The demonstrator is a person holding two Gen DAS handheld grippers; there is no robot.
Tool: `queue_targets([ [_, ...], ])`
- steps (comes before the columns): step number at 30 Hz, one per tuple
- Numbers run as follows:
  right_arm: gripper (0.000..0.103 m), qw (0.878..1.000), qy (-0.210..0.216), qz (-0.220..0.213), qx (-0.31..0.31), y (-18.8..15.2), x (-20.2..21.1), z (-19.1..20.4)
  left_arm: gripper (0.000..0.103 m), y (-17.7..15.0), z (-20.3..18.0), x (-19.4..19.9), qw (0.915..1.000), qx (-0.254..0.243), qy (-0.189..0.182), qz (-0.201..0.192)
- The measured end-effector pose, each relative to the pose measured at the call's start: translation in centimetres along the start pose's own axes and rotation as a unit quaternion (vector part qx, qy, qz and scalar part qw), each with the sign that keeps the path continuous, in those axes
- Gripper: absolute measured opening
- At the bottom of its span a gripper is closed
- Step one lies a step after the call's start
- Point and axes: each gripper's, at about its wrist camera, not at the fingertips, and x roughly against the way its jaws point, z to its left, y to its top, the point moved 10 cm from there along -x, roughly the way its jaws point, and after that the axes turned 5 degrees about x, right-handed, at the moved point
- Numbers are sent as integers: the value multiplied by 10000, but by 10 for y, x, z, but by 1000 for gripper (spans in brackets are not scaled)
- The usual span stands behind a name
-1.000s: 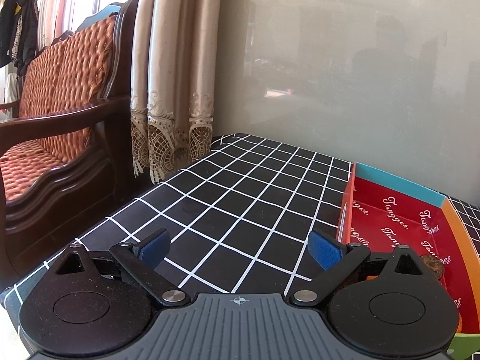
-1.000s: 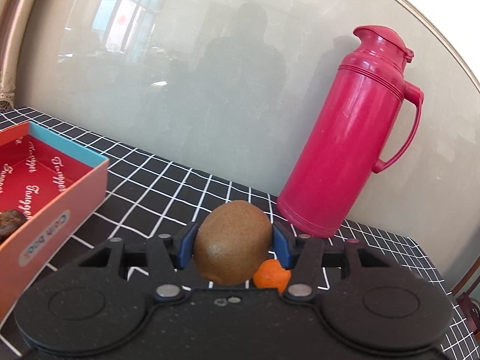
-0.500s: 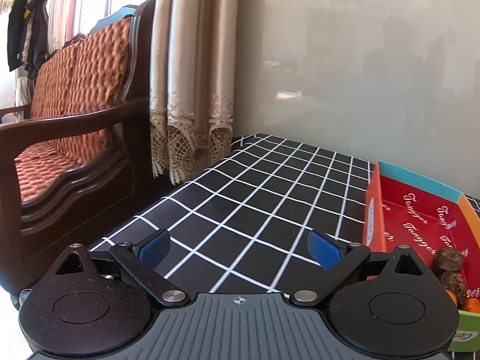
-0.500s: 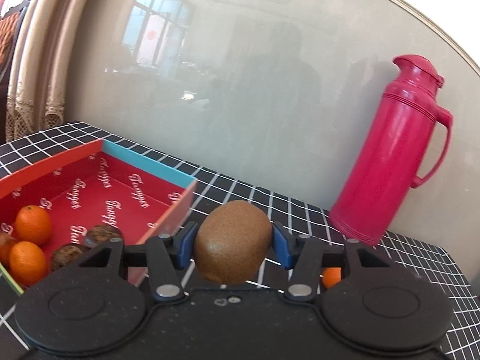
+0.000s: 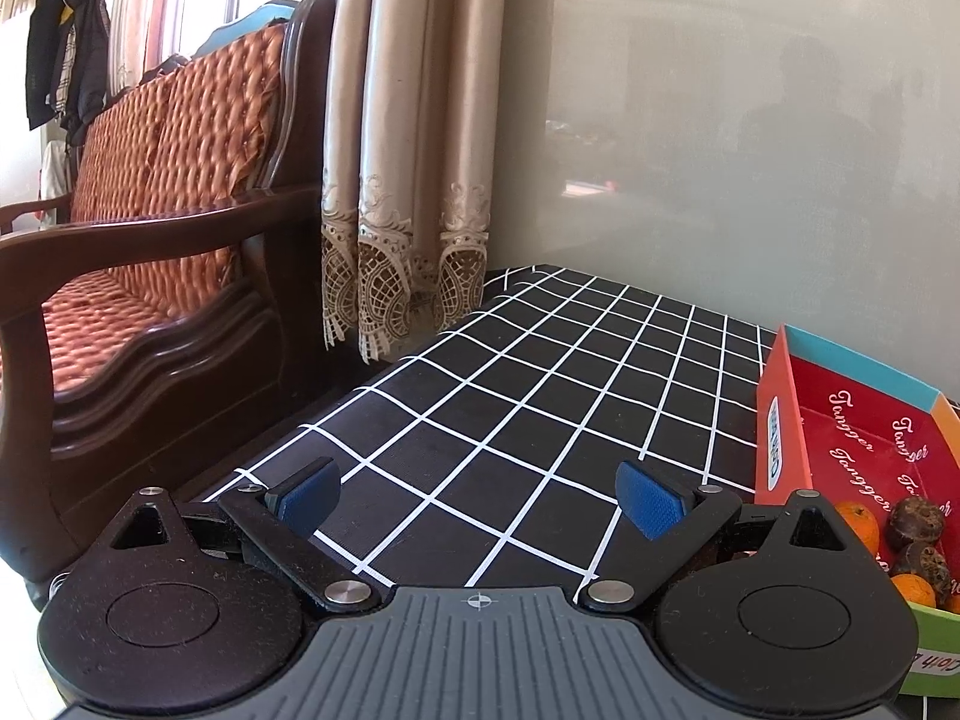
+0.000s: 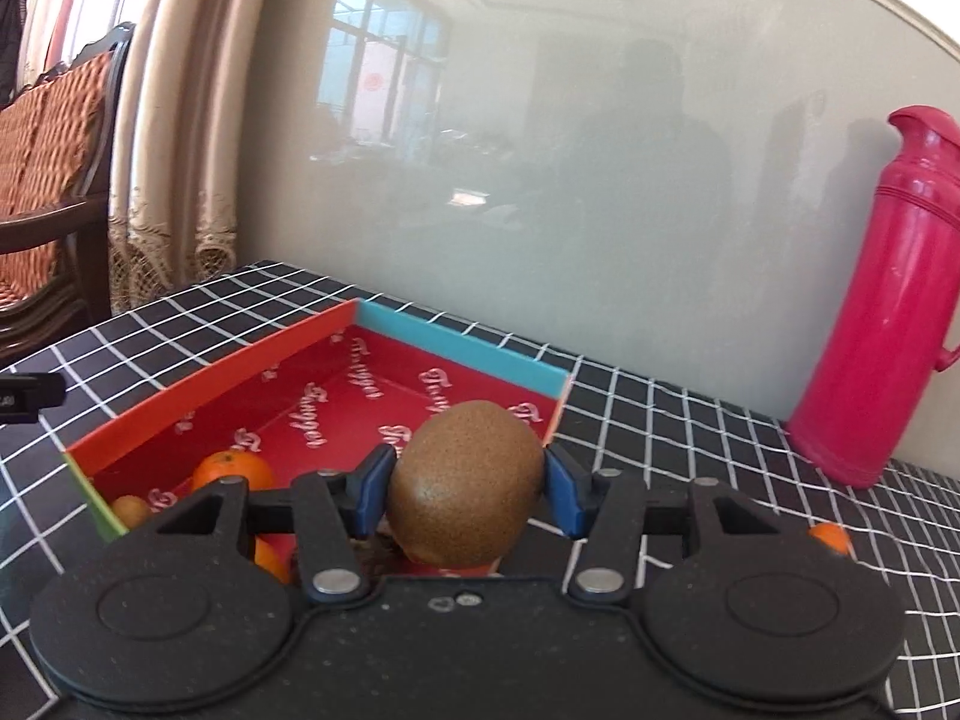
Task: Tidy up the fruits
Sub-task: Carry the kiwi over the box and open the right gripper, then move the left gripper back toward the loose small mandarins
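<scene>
My right gripper [image 6: 467, 495] is shut on a brown kiwi [image 6: 465, 480] and holds it above the near end of a red open box [image 6: 210, 381]. Oranges [image 6: 231, 471] lie in the box's near left corner. One more orange [image 6: 831, 538] lies on the table right of the box. My left gripper [image 5: 477, 495] is open and empty over the black checked tablecloth, left of the same box [image 5: 780, 438]. In the left wrist view the box holds oranges [image 5: 861, 525] and dark brown fruits [image 5: 915, 516].
A tall pink thermos [image 6: 894, 348] stands at the back right against the glossy wall. A wooden sofa [image 5: 138, 276] and a lace-edged curtain [image 5: 408, 168] stand past the table's left edge [image 5: 336, 402].
My right gripper has carried the kiwi leftward from beside the thermos to over the box. My left gripper has drawn back and left, away from the box.
</scene>
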Motion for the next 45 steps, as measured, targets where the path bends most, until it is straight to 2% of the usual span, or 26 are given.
queue_targets([
  [7,54,9993,240,281,112,-11,-8,17,98,-1,-3,0,10000,-35,-12,19],
  [9,67,9996,184,121,198,-11,-4,19,98,-1,-4,0,10000,-35,-20,10],
  [10,79,9997,56,45,229,-9,-1,18,98,0,-4,1,10000,-23,-25,3],
  [11,81,9996,-77,-114,249,-5,4,15,98,0,-5,2,10000,-3,-31,-12],
  [14,81,9991,-163,-327,222,2,11,6,98,2,-9,5,9999,17,-90,-69],
  [20,80,9988,-366,-309,106,-2,13,-19,98,5,-24,12,9996,-11,-236,-168],
  [25,81,9966,-695,-397,-198,-6,22,-54,98,6,-41,18,9991,-66,-366,-218],
  [34,81,9903,-1105,-63,-839,-36,28,-118,98,7,-77,37,9960,-43,-795,-394],
  [45,81,9772,-1568,74,-1431,-67,47,-183,98,-4,-145,61,9889,-599,-1257,-518],
])
